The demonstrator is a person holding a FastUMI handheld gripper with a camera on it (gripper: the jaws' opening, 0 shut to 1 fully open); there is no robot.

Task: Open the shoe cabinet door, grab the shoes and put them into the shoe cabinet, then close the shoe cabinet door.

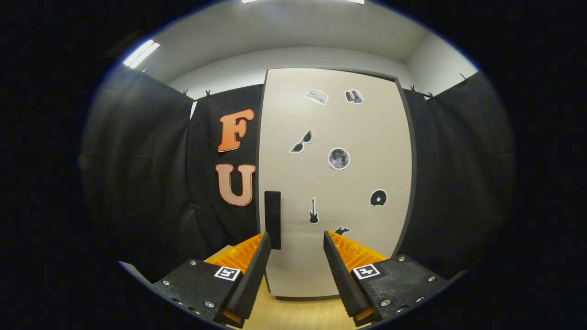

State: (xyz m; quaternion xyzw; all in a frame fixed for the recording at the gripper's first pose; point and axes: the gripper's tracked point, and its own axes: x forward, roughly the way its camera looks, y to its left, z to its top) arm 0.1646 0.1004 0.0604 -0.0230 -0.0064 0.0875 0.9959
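A tall pale shoe cabinet (337,183) stands straight ahead with its door shut. Several small stickers dot the door. A black vertical handle (272,219) sits at the door's left edge, just above and ahead of my left finger (250,270). My gripper (296,240) is open, with nothing between its fingers, and points at the lower part of the door, a short way off it.
The cabinet stands on a light wooden surface (298,314) that runs under the fingers. Black cloth walls (137,183) close in on both sides of the cabinet. White ceiling with strip lights lies above.
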